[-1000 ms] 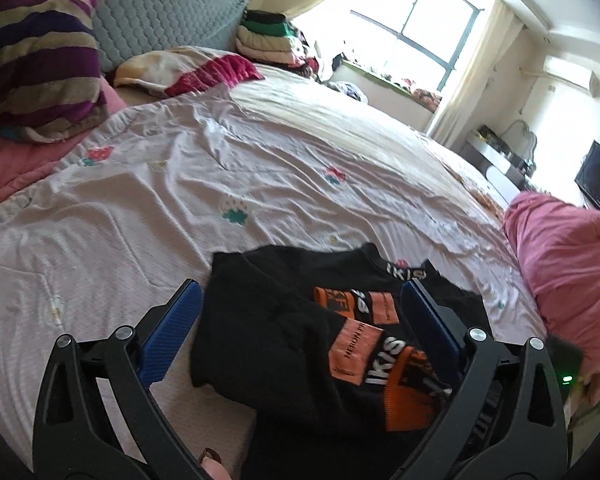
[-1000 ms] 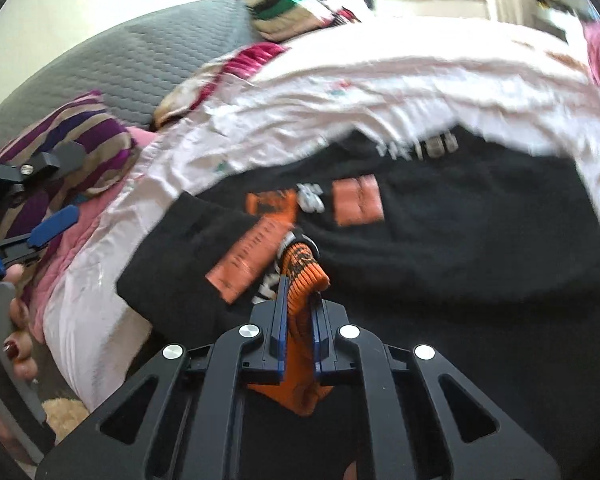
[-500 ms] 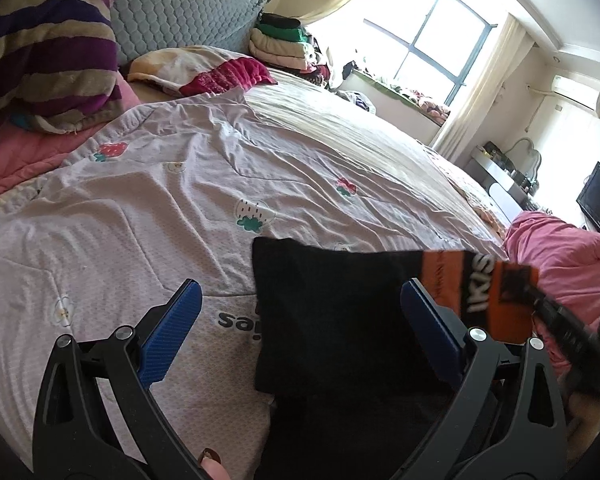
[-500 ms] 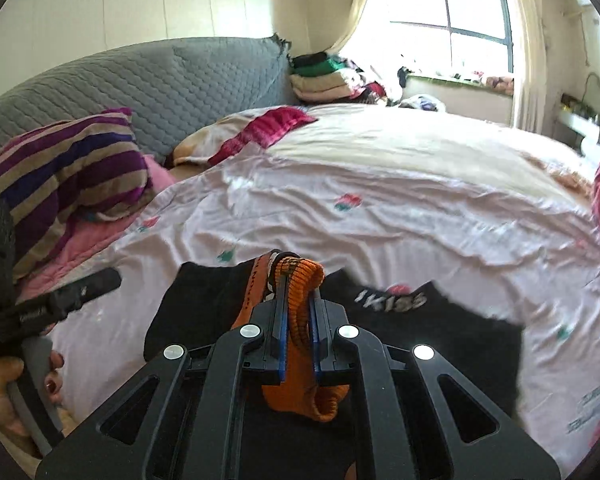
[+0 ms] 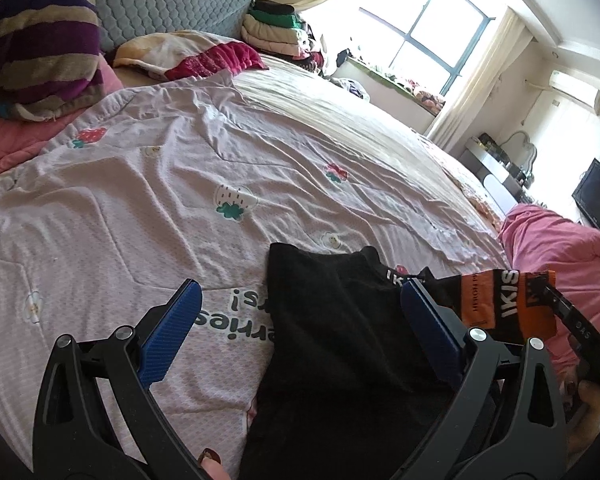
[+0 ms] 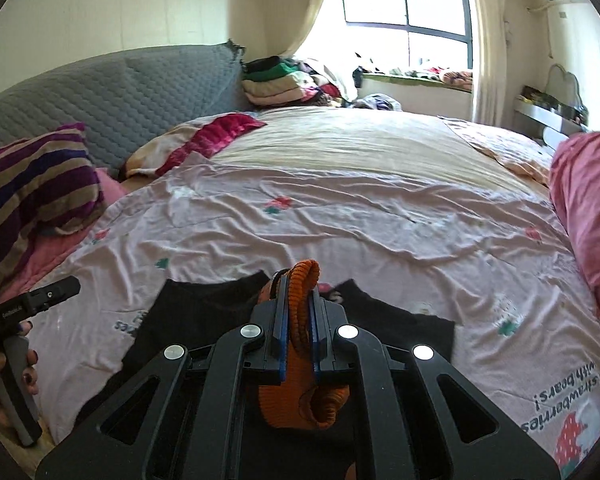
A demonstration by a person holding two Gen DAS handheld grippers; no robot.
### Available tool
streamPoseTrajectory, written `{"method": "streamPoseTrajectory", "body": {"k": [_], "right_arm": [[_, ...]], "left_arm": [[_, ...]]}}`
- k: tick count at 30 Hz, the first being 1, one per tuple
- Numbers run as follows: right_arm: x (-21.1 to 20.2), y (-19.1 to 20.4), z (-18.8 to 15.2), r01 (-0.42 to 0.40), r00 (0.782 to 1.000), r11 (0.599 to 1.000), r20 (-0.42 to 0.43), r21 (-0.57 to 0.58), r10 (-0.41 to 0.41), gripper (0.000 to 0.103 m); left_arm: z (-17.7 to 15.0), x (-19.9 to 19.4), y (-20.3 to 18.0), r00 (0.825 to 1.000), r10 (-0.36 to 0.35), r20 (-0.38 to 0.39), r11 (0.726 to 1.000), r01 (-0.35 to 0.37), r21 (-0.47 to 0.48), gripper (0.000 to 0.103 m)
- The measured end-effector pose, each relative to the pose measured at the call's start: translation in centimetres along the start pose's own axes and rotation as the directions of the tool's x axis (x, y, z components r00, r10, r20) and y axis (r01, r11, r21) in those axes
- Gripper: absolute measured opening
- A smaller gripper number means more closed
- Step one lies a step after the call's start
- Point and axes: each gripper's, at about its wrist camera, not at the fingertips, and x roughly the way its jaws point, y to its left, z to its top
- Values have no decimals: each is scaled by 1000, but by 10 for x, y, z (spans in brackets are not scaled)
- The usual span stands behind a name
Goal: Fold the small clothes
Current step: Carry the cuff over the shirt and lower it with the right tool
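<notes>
Black garment (image 5: 340,344) lies near bedspread (image 5: 140,184) edge, open quilt beyond.

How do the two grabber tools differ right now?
The left gripper stands wide open and holds nothing; the right gripper is clamped shut on the orange cuff of the black garment. The left hovers over the garment; the right lifts its edge. Both have blue pads on black frames.

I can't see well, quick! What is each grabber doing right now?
Left gripper: open, holding nothing; the black garment lies between its fingers.
Right gripper: shut on the garment's orange cuff.
</notes>
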Motion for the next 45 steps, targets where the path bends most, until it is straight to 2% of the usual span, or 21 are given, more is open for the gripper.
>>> {"method": "streamPoseTrajectory", "body": {"k": [5,6,8,17,37,42,45], "right_arm": [[4,-17,-13,25,1000,999,-17,26,-25,7],[5,-19,-15,28,999,999,-22,30,-27,7],[9,-24,-20,36,999,999,-36,41,-34,7],[25,-43,-39,60,995,996,-84,73,-53,7],[37,-58,-64,131,984,982,-136,133,-113,10],[33,-53,-65,193,978,975,-104,111,-182,16],[35,-49,-66,167,982,981,-110,99,-156,21]], "left_arm": [[-6,23,-12,999,25,-25,999,-24,33,91],[-7,30,-14,999,31,-33,999,-30,42,88],[-10,41,-18,998,33,-56,998,-30,50,75],[-31,75,-44,989,16,-144,989,6,151,53],[-46,90,-63,978,56,-201,971,-6,239,53],[-53,96,-71,971,72,-229,958,-3,286,53],[-60,103,-73,963,100,-251,949,-16,316,53]]}}
